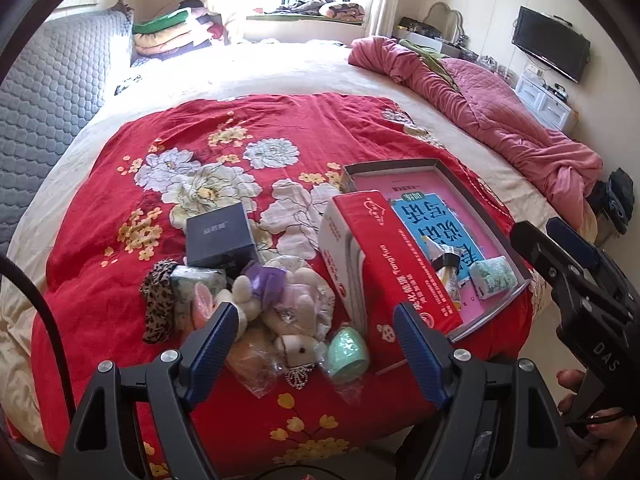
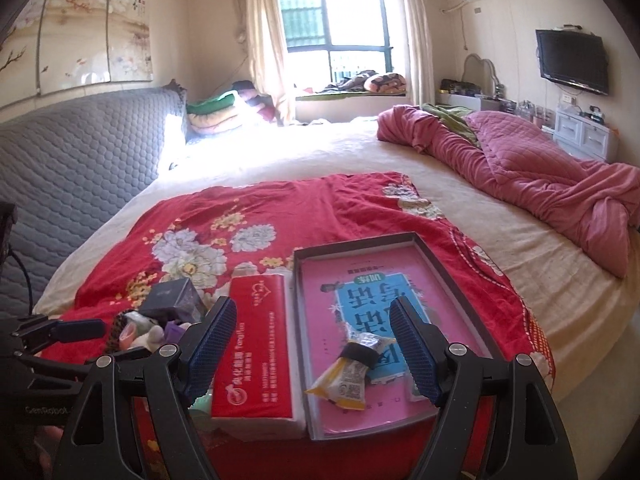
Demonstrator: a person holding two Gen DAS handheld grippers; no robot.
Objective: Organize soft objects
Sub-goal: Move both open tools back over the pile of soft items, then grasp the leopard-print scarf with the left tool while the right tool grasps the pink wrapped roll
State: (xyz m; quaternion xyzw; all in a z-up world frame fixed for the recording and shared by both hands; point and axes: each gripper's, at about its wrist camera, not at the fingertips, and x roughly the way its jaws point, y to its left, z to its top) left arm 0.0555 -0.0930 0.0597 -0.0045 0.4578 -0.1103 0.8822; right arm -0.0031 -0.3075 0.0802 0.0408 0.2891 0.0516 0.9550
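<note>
Red floral bedspread serves as the work surface. The soft objects lie in a loose pile near its front edge: a plush rabbit in pale fabric with a purple bow, a leopard-print cloth item, and a small packet against a dark box. A mint cup in clear wrap lies just beside the plush. A red tissue pack stands between the pile and the shallow tray, which already holds a small patterned tissue pack and a yellow snack pouch.

The left gripper hovers over the plush rabbit with fingers spread wide and nothing between them. The right gripper hovers over the near end of the tray, likewise spread and empty.

Probable step in hand: pick the plush rabbit with the left gripper.

1. Centre the open fingers over the thickest part of the body, not over a limb or the bow.
2. Descend until the pads bracket the stuffing; keep clear of the cup wrap.
3. Close firmly; plush compresses, so a light grip may slip.
4. Lift straight up so that neighbouring items do not drag along.
5. Clear the tissue pack before moving toward the tray.
</note>
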